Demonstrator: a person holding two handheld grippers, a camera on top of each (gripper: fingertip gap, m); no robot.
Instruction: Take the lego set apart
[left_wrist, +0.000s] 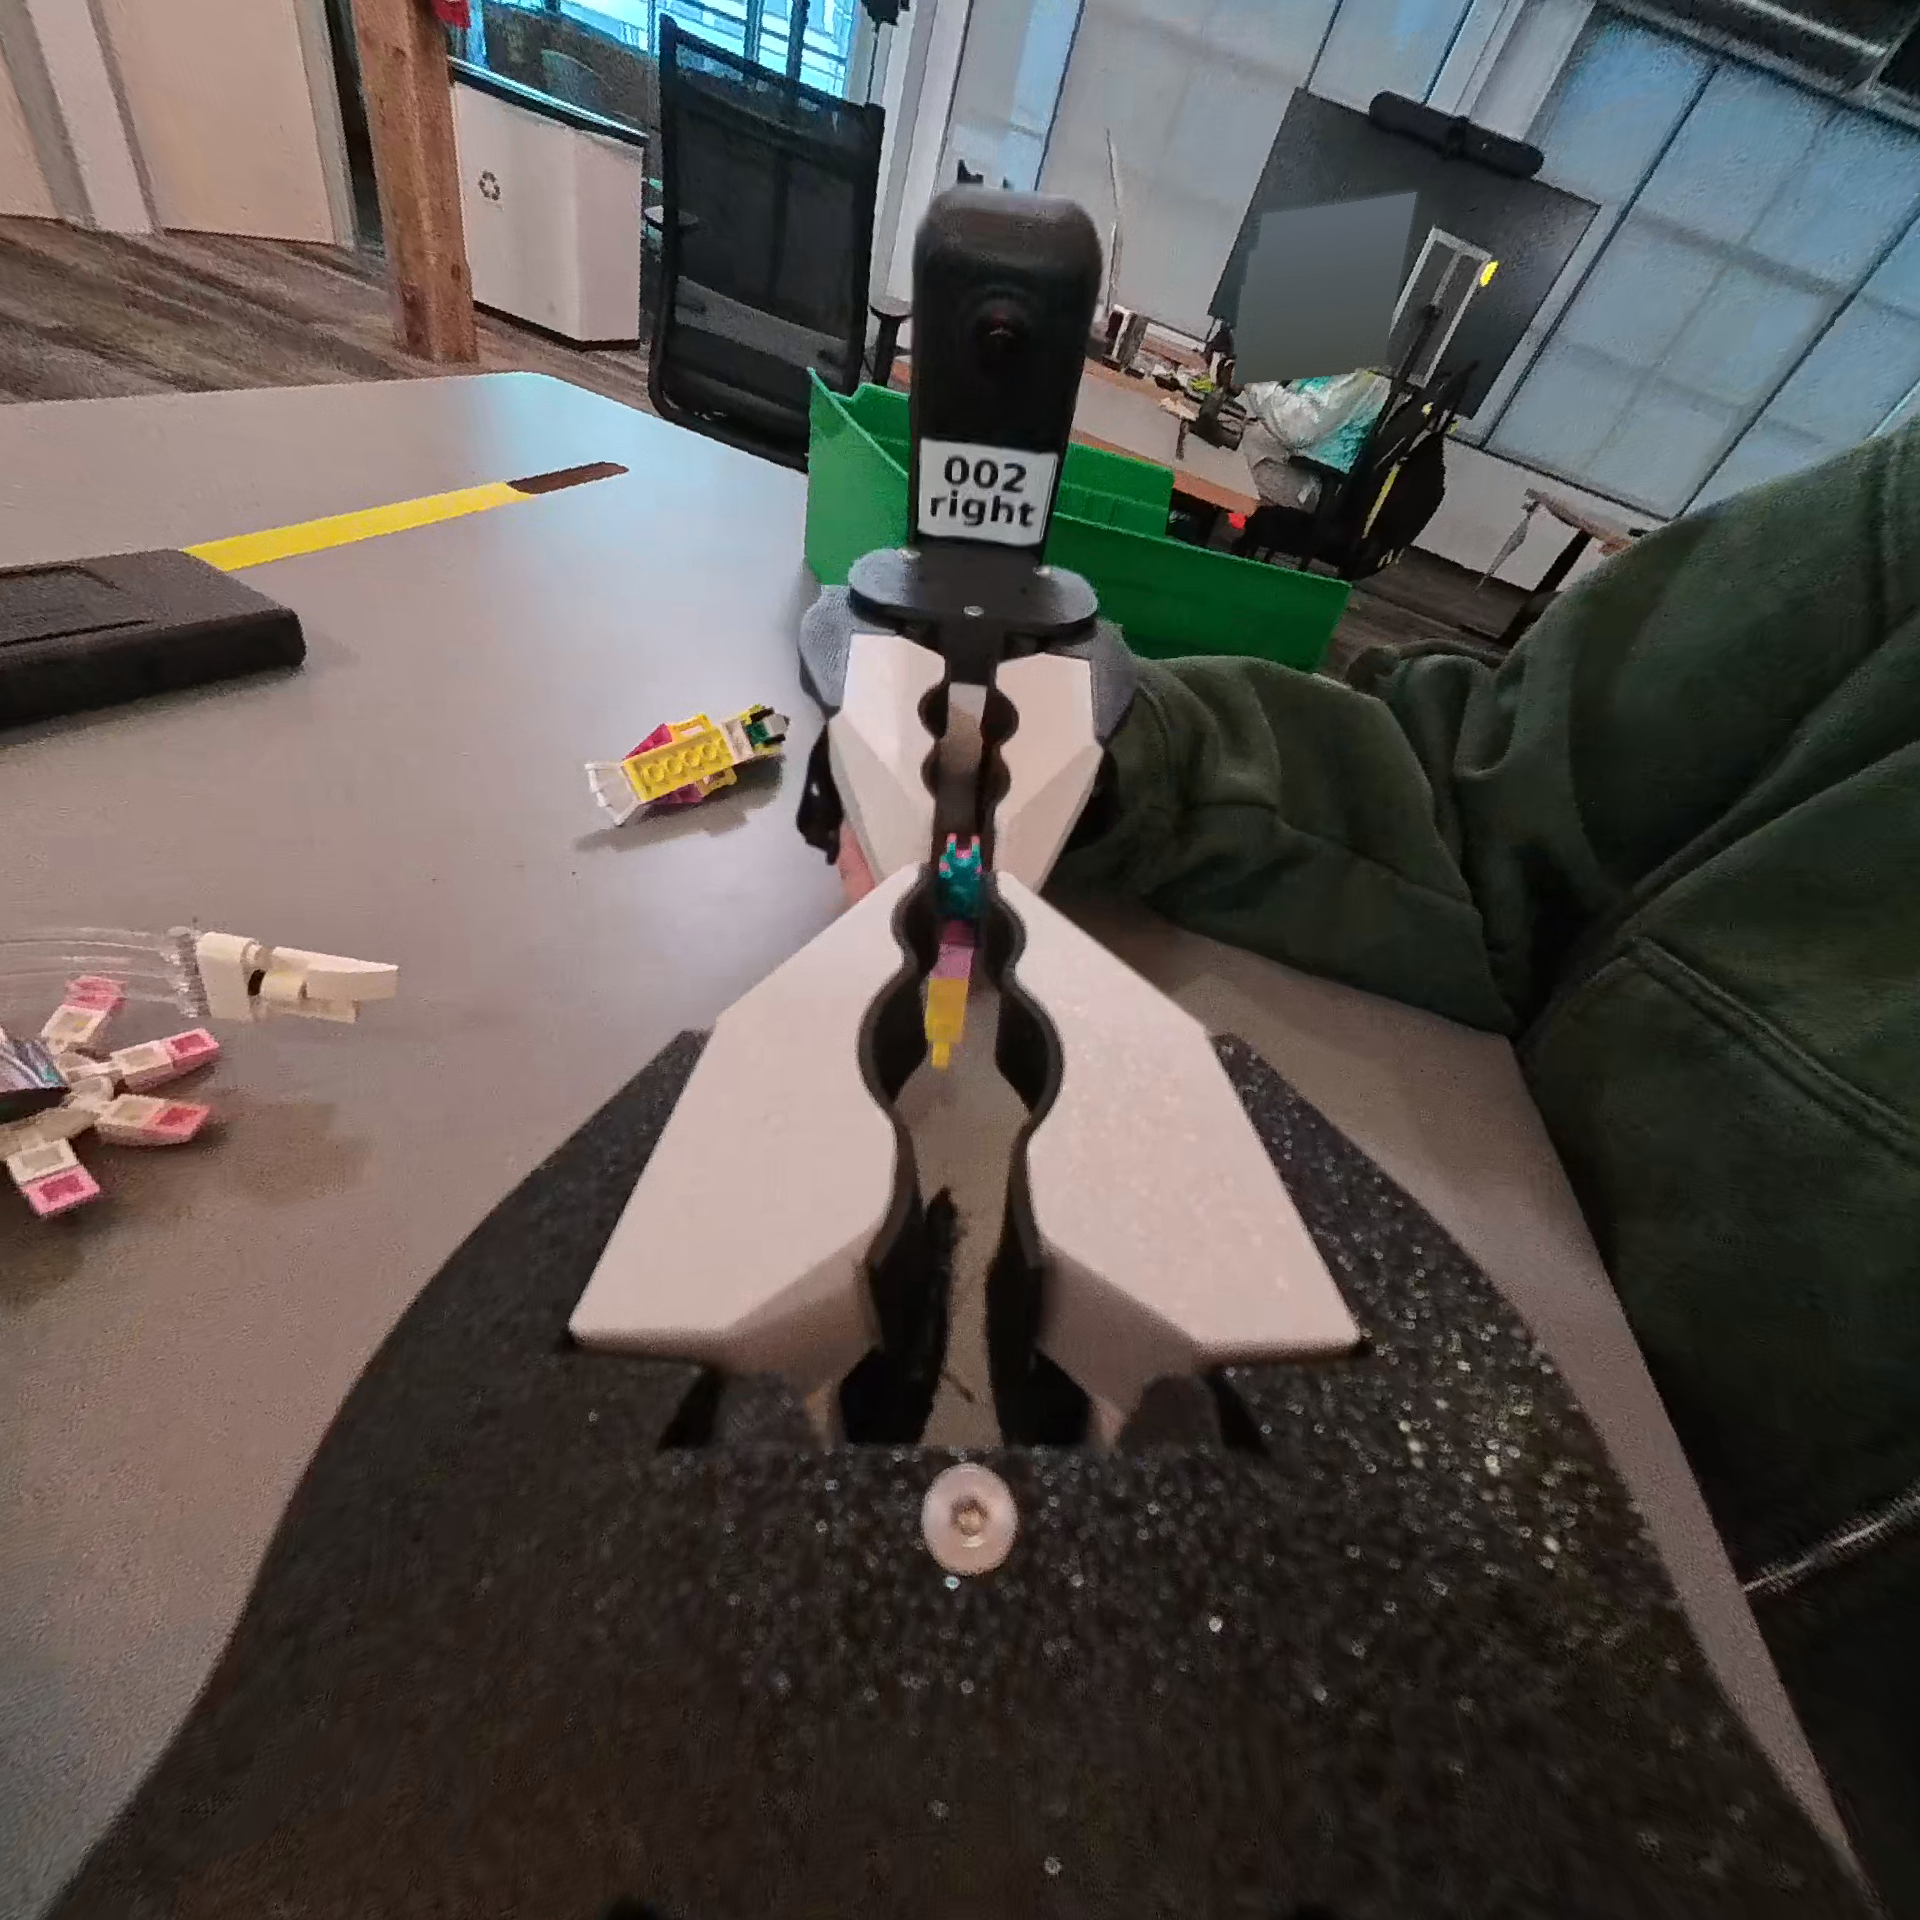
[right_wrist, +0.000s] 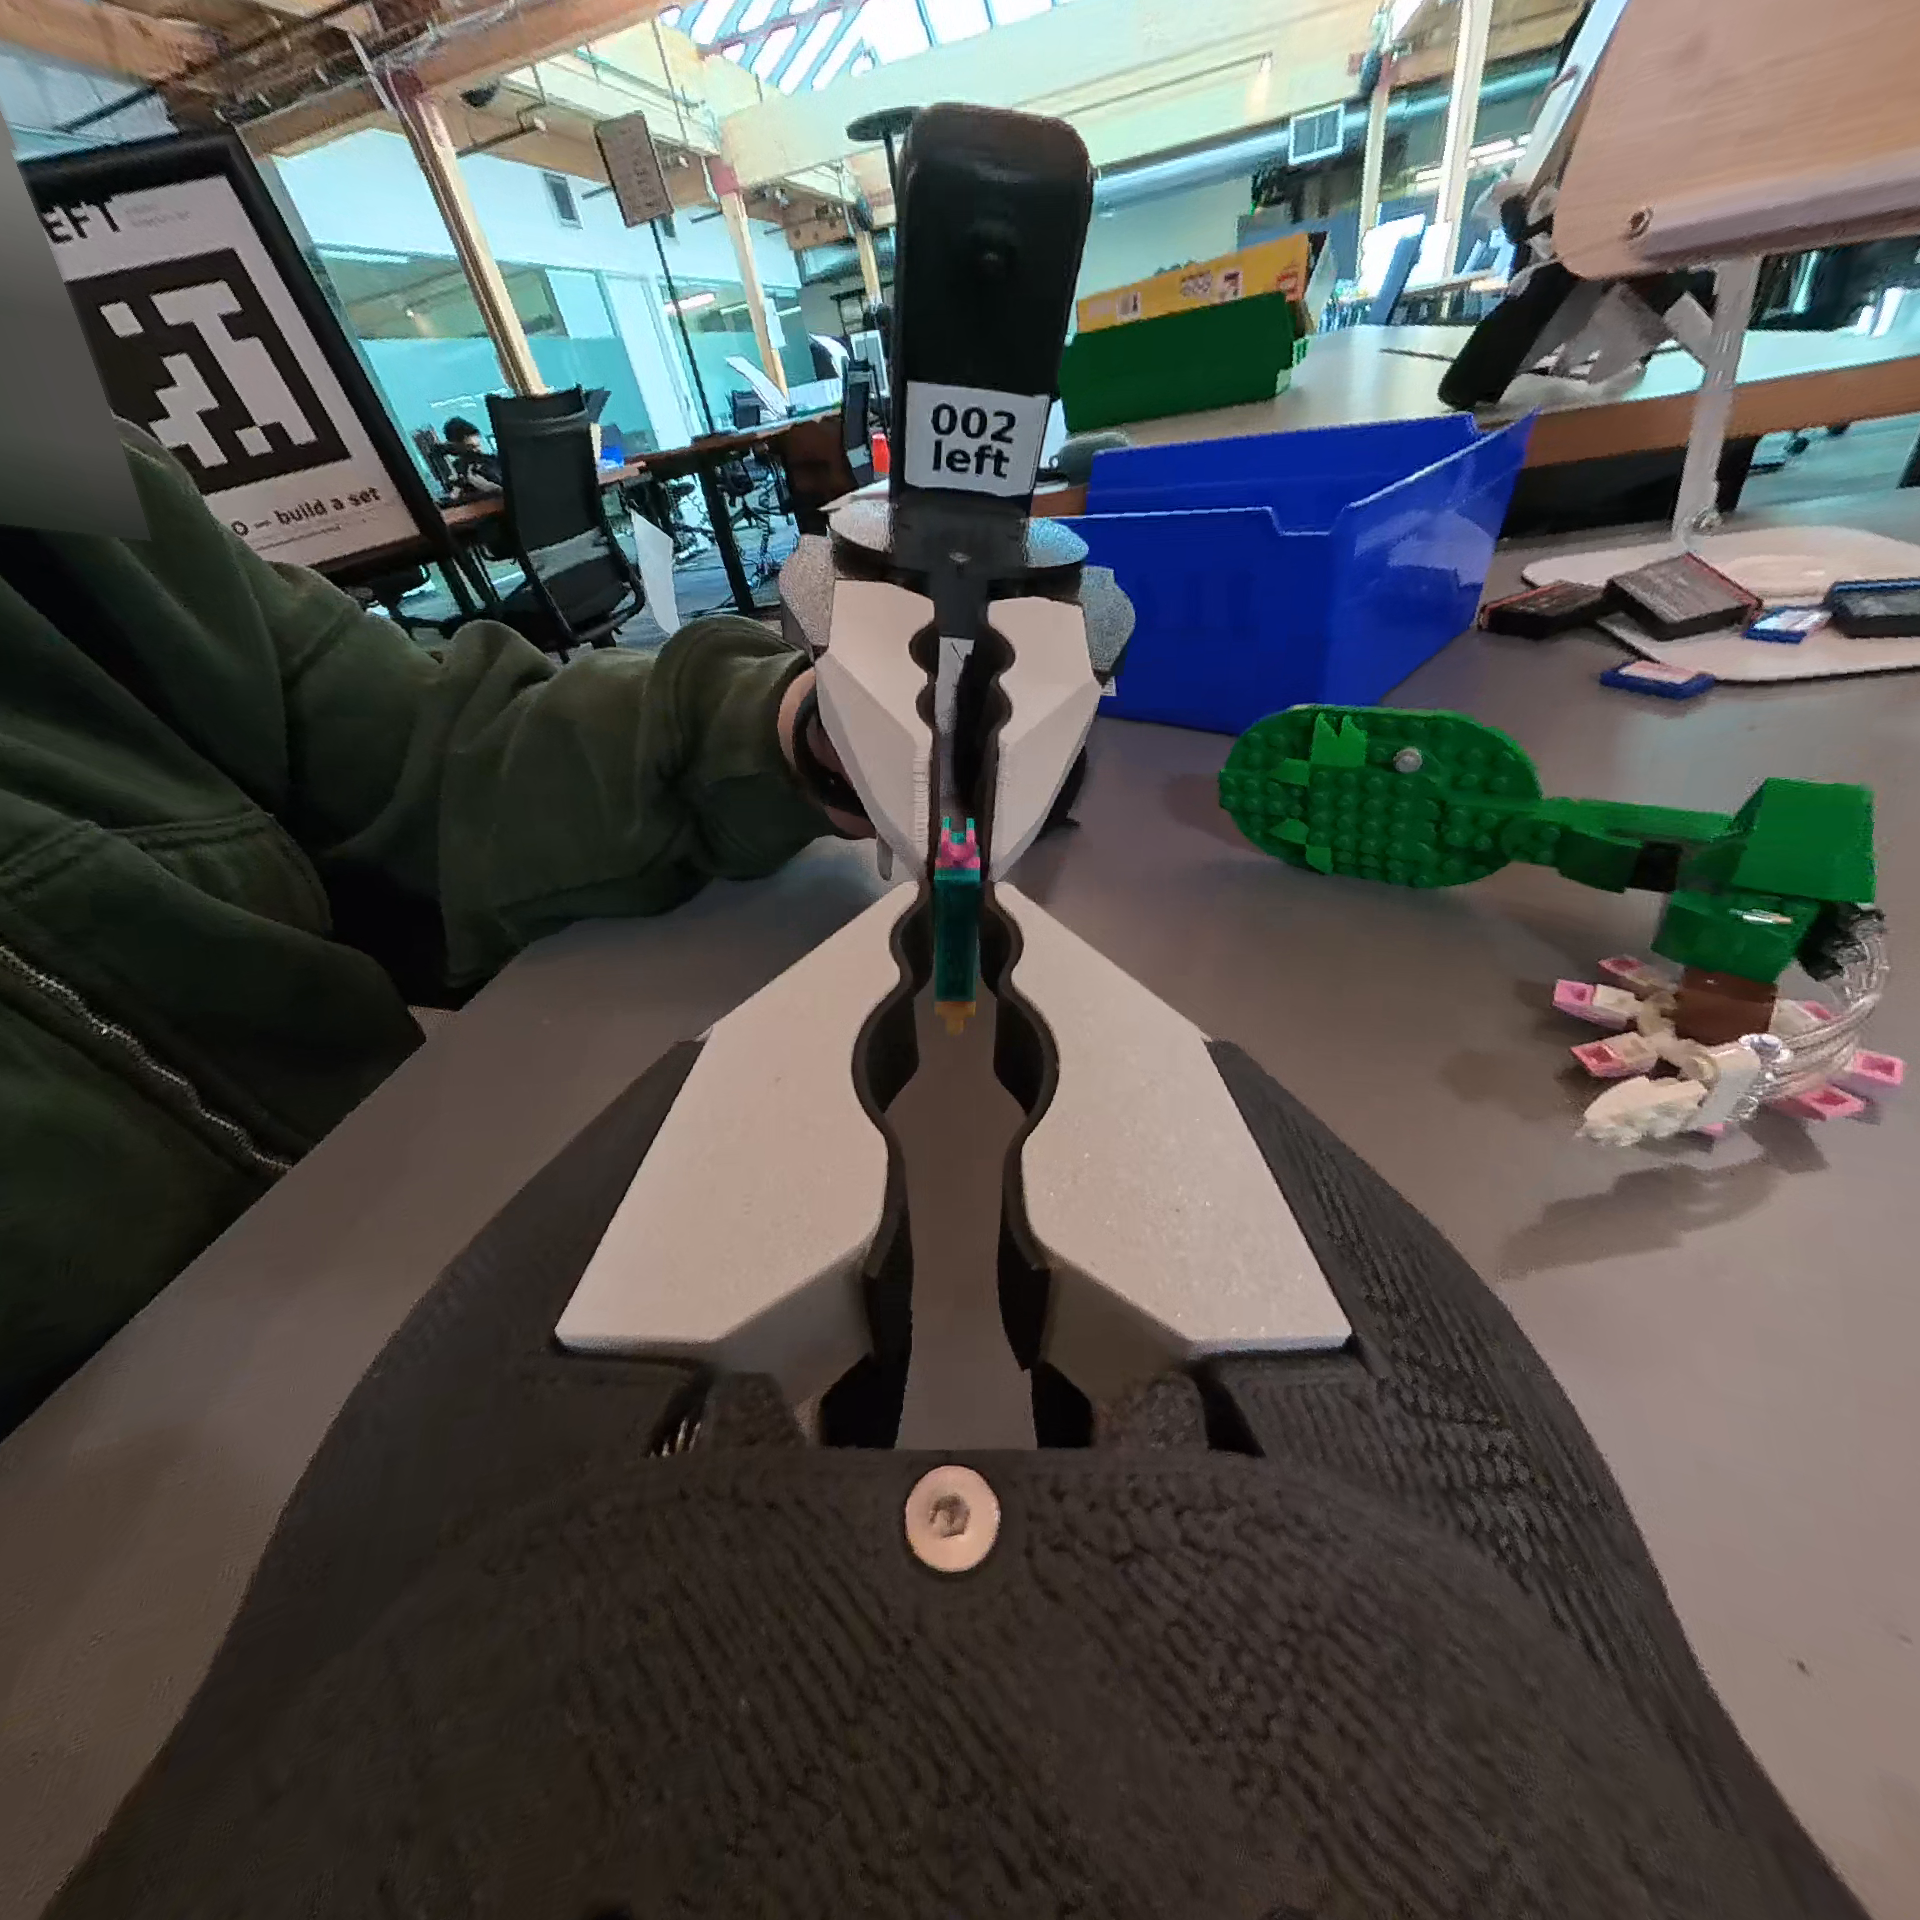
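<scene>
A small lego piece (left_wrist: 954, 961), stacked teal, pink and yellow, is held above the grey surface (left_wrist: 436, 727) between two grippers set tip to tip; its long axis runs along the line from one gripper to the other. In the left wrist view the yellow end is clamped by the narrowed left gripper (left_wrist: 951, 1029) and points toward that camera; the teal end points away, into the right gripper (left_wrist: 961, 847). In the right wrist view the teal part (right_wrist: 954, 940) is pinched by the closed-down right gripper (right_wrist: 954, 935), and the pink end is taken by the left gripper (right_wrist: 958, 831) opposite. A yellow and pink lego fragment (left_wrist: 686, 769) lies on the surface farther off; a white and pink flower assembly (left_wrist: 114, 1060) lies well apart from it; a green lego build (right_wrist: 1507, 831) rests near a blue bin (right_wrist: 1288, 603).
</scene>
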